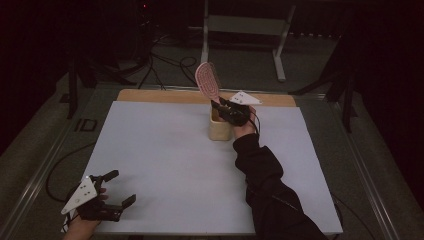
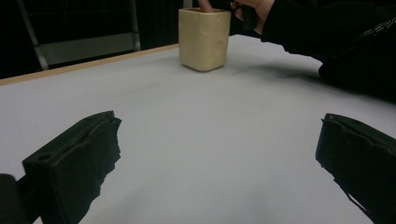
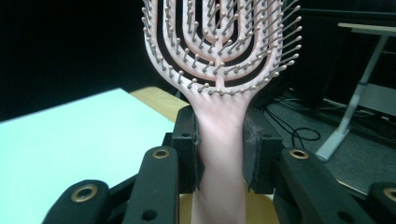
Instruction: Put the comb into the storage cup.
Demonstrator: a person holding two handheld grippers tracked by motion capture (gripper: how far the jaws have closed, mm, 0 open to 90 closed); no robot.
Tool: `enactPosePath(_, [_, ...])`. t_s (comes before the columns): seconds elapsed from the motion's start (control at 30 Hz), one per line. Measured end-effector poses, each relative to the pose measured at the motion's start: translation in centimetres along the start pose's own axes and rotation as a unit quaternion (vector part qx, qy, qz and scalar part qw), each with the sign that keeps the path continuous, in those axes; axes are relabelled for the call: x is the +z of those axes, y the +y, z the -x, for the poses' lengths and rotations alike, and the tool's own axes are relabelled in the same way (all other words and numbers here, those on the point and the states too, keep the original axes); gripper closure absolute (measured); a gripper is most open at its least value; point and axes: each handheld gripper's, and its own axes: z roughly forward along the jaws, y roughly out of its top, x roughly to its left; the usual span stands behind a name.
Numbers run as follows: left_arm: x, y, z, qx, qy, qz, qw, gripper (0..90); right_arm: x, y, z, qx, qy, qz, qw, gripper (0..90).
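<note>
Gripping pink hairbrush [image 3: 219,60] — right hand-held gripper [image 3: 219,154], handle over beige cup [image 1: 219,127]

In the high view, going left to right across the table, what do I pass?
Left tongs, open, at the near left edge → bare white table cover → beige cup → right tongs, shut on the pink hairbrush.

The pink hairbrush [image 3: 219,60] loses its top to the upper edge in the right gripper view, and its handle end drops out at the bottom edge. From above, the cream cup [image 1: 219,128] near the table's far edge hides that lower handle.
</note>
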Motion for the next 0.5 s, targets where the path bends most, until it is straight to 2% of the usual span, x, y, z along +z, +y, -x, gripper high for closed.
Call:
enactPosePath(0.43, [0.04, -0.02, 0.01, 0.001, -0.001, -0.002, 1.0000, 0.0, -0.10, -0.66, -0.01, -0.001, 0.013, -0.017, 0.9998, 68.4])
enactPosePath(0.47, [0.05, -0.03, 0.01, 0.000, -0.001, -0.002, 1.0000, 0.0, -0.16, -0.81, -0.06, 0.001, 0.013, -0.023, 0.9996, 64.4])
enactPosePath(0.5, [0.05, -0.03, 0.01, 0.000, -0.001, -0.002, 1.0000, 0.0, -0.16, -0.81, -0.06, 0.001, 0.013, -0.023, 0.9996, 64.4])
